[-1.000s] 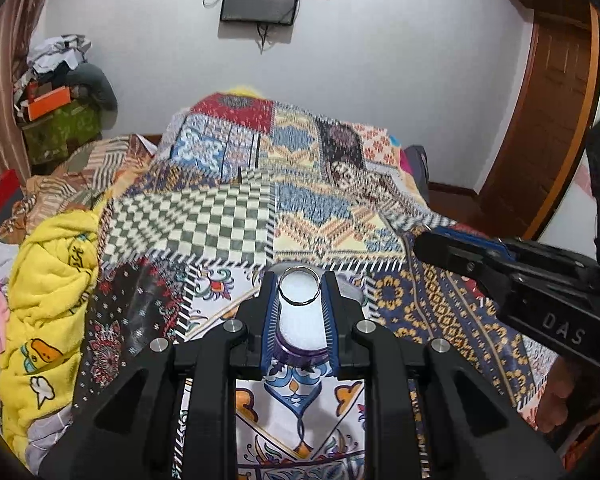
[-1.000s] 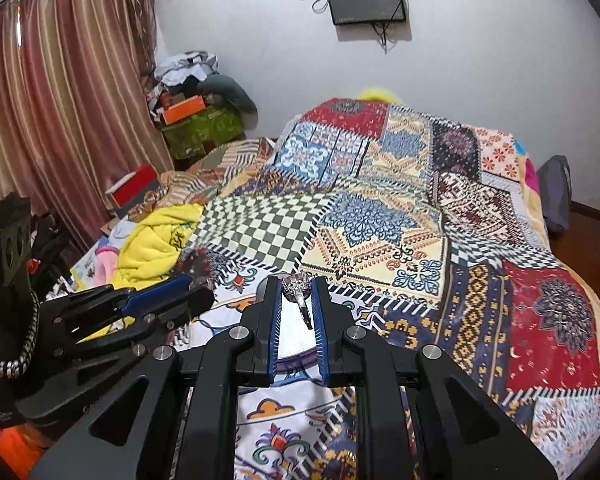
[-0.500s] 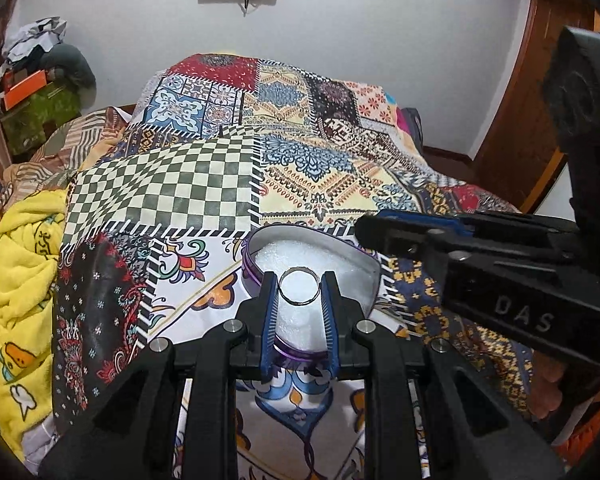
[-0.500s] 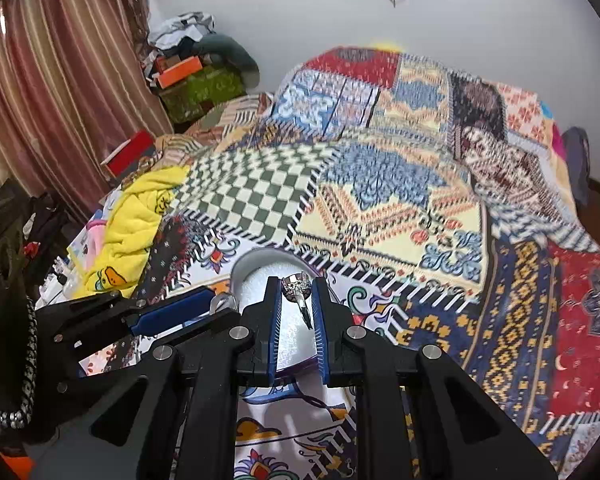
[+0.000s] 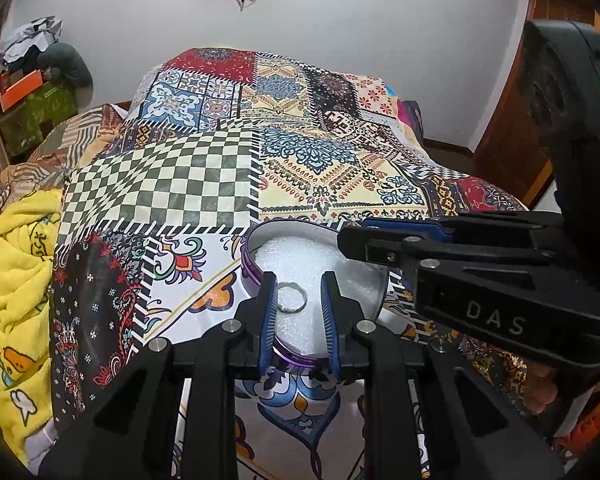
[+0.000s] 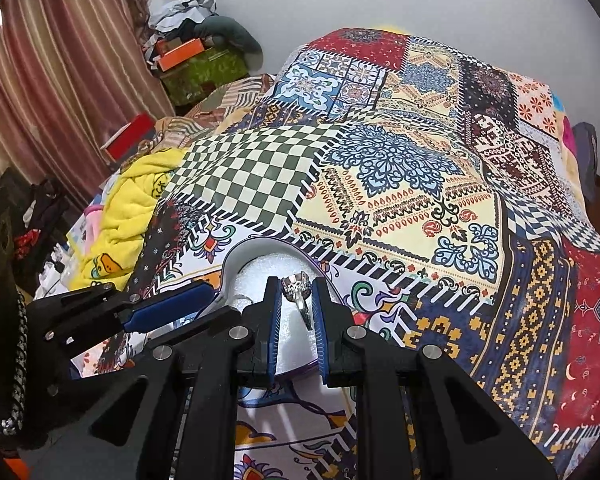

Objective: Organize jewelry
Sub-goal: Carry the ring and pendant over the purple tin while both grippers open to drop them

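A purple heart-shaped tin (image 5: 256,276) is sitting open on the patchwork bedspread (image 5: 204,184), and everything below is placed against that tin. White foam padding (image 5: 300,256) is lining its inside.

The left tool (image 5: 298,300) is hovering over the near part of the tin; a plain silver ring (image 5: 291,298) is showing between its blue pads, touching the left pad and standing clear of the right one, so the pads are sitting slightly apart rather than pinching it. Whether the ring is lying on the foam or hanging from the pad is hard to tell.

The right tool (image 6: 297,300) is reaching over the tin from its right side, its pads pressing on a silver ring with a stone cluster (image 6: 298,290), which is being held above the foam.

Both tools are covering the tin's near rim, and in the left wrist view the right tool's arm is cutting off the tin's right edge. A yellow blanket (image 5: 16,264) is bunching far left of the tin.
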Demonstrator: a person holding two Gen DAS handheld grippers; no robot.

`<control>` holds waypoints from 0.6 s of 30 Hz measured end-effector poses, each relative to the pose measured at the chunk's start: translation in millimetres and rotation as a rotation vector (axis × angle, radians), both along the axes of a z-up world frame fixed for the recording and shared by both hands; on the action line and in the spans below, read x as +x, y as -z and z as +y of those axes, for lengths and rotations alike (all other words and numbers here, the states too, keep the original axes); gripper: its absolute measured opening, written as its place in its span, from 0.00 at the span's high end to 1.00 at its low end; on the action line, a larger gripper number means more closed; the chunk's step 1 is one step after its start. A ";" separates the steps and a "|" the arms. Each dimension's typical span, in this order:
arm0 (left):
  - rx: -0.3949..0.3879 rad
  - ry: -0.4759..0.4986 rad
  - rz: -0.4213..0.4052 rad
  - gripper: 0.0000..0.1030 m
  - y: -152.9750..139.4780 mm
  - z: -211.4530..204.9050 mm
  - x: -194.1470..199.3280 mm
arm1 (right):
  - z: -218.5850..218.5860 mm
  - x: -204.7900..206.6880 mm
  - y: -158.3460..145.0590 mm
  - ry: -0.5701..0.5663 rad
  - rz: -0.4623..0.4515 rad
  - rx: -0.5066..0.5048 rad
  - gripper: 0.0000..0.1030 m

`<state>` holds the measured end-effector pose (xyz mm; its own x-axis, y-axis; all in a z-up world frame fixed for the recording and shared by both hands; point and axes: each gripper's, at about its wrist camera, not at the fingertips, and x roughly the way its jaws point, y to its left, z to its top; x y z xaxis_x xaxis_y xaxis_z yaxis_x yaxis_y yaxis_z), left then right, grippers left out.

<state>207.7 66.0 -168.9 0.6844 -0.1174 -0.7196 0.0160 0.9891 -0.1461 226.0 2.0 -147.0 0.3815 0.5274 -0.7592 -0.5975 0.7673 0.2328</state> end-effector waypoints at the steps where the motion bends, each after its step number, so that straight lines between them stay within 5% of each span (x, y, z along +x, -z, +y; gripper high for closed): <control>1: 0.001 -0.005 0.003 0.80 -0.2 0.3 0.2 | -0.5 0.0 -1.3 0.000 0.003 0.003 0.86; 18: 0.046 -0.018 -0.065 0.69 -46.2 -4.8 -35.2 | -40.3 -37.8 -45.7 0.084 -0.080 0.019 0.81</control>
<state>172.5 61.2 -122.8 0.7313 -0.0720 -0.6782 0.0056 0.9950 -0.0995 188.3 -38.4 -101.3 0.4843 0.5046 -0.7147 -0.5482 0.8117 0.2016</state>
